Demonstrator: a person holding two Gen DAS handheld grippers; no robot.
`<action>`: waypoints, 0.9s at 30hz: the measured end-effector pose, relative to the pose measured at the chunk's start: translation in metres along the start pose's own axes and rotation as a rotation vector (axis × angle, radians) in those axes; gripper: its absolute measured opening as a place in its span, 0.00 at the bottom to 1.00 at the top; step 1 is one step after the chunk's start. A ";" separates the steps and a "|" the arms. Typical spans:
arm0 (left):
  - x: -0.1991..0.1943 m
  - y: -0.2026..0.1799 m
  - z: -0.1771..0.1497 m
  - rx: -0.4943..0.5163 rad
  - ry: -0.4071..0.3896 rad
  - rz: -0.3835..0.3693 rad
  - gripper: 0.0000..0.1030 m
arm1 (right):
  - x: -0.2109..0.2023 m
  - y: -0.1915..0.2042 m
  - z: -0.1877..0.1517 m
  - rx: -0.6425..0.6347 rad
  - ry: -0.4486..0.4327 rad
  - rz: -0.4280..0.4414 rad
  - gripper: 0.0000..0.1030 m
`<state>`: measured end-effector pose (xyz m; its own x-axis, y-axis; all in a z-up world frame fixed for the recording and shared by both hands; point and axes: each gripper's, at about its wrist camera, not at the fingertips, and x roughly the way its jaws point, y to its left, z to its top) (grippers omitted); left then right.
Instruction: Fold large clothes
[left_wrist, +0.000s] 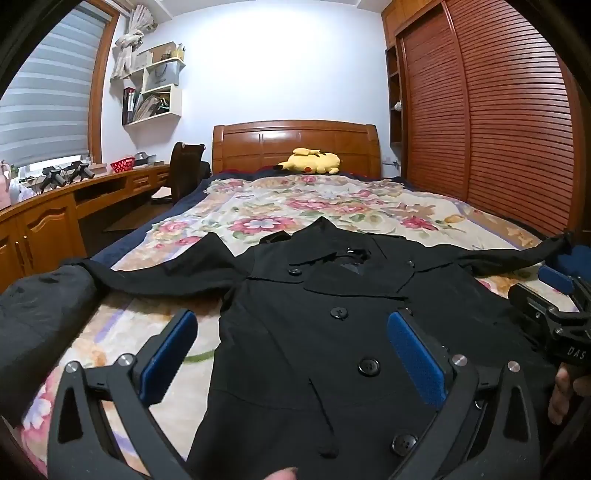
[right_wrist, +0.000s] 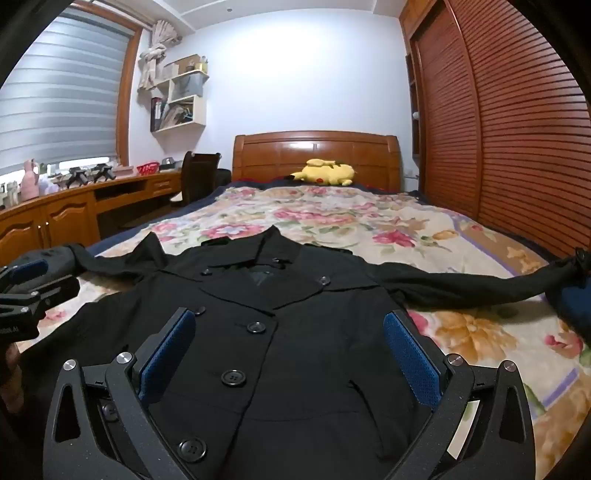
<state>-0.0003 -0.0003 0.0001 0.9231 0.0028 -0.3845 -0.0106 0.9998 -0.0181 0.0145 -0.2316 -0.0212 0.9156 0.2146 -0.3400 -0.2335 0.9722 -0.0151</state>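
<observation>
A black double-breasted coat (left_wrist: 314, 332) lies face up and buttoned on the floral bedspread (left_wrist: 295, 206), sleeves spread out to both sides; it also shows in the right wrist view (right_wrist: 295, 332). My left gripper (left_wrist: 291, 325) is open and empty, held above the coat's left front. My right gripper (right_wrist: 290, 325) is open and empty, held above the coat's right front. Each gripper shows at the edge of the other's view: the right one (left_wrist: 554, 295), the left one (right_wrist: 29, 280). The coat's hem is hidden below both views.
A yellow plush toy (left_wrist: 310, 161) lies by the wooden headboard (left_wrist: 295, 144). A slatted wardrobe (left_wrist: 498, 129) runs along the right. A wooden desk (left_wrist: 74, 195) and a chair (left_wrist: 184, 170) stand at the left. A dark bundle (left_wrist: 37, 314) sits at the bed's left edge.
</observation>
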 end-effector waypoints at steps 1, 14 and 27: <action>0.000 0.000 0.000 0.000 0.000 -0.002 1.00 | 0.000 0.000 0.000 0.001 0.000 0.000 1.00; -0.007 0.003 0.009 0.010 -0.017 0.008 1.00 | 0.001 0.001 0.001 0.007 -0.004 0.002 1.00; -0.012 -0.007 0.005 0.013 -0.039 0.022 1.00 | 0.002 0.001 0.001 0.006 -0.006 0.001 1.00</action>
<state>-0.0096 -0.0068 0.0096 0.9368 0.0255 -0.3489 -0.0264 0.9996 0.0022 0.0161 -0.2302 -0.0210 0.9172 0.2165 -0.3344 -0.2329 0.9724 -0.0093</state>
